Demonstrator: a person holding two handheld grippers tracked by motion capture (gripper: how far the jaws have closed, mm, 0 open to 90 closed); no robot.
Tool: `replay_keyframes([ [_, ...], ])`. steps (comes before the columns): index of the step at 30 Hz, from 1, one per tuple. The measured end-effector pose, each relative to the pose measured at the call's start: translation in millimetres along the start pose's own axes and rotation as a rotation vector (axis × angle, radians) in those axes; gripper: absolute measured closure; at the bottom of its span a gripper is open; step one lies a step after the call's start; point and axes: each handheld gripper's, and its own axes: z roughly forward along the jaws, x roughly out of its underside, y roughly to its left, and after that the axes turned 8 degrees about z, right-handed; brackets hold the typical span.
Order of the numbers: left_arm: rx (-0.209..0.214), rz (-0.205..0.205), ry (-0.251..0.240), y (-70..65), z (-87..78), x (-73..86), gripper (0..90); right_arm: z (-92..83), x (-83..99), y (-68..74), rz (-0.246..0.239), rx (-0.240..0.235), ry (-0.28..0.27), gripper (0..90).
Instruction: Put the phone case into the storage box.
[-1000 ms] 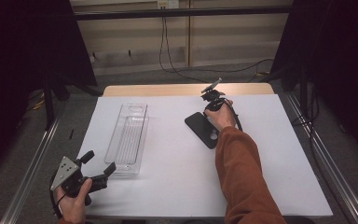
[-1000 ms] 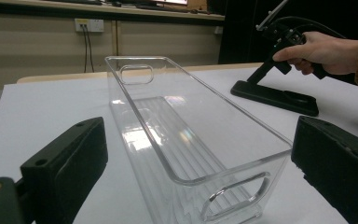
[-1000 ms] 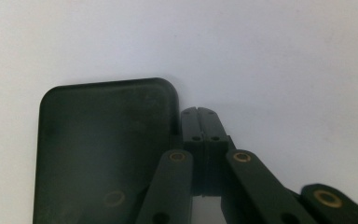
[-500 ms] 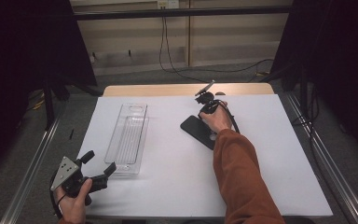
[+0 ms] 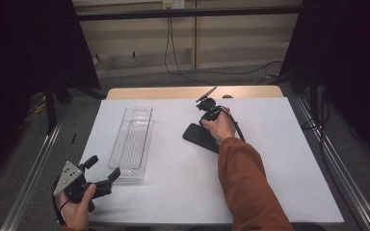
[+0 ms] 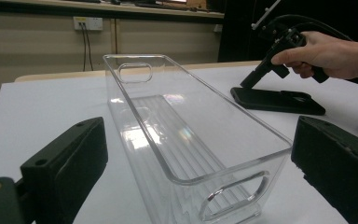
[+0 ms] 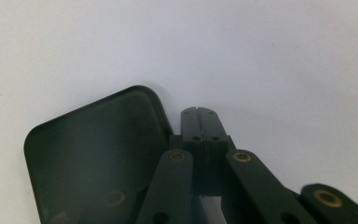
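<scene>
A black phone case (image 5: 198,137) lies flat on the white table near the middle. My right gripper (image 5: 202,121) points down at its far corner. In the right gripper view, the right gripper (image 7: 198,113) has its jaws pressed together with nothing between them, the tips right against the edge of the case (image 7: 98,154). A long clear plastic tray (image 5: 134,139) lies empty to the left. My left gripper (image 5: 102,167) stands open at the tray's near end, just short of it. The left gripper (image 6: 200,140) view looks along the tray (image 6: 223,173) between both jaws.
The white table sheet (image 5: 279,159) has open room on the right and in front. A wooden strip (image 5: 154,92) runs along the far edge. Metal rails (image 5: 33,168) flank the table. Cables hang at the back wall.
The right hand has slid a little to the left, toward the tray, and the black case has shifted left with it. The left gripper has stayed put.
</scene>
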Motion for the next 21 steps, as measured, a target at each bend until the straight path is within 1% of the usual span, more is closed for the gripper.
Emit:
replay_keyframes([
  [5,-0.002,0.000,0.000,-0.6,0.3,-0.2,3.6,-1.2,4.0,4.8,-0.021,-0.006,-0.002,90.0],
  [9,-0.001,0.000,0.001,-0.6,0.2,-0.4,3.6,-2.2,6.9,9.2,-0.024,-0.013,0.001,90.0],
  [12,0.001,0.001,0.001,-0.2,0.3,-0.2,3.6,-3.0,9.0,12.7,-0.048,-0.009,0.001,90.0],
  [18,0.000,0.001,0.000,-0.3,0.0,-0.4,3.6,-5.3,15.1,15.9,-0.061,-0.021,-0.004,90.0],
  [21,-0.001,0.000,-0.001,-0.4,0.4,-0.6,3.6,-6.7,18.4,21.2,-0.077,-0.029,0.001,90.0],
])
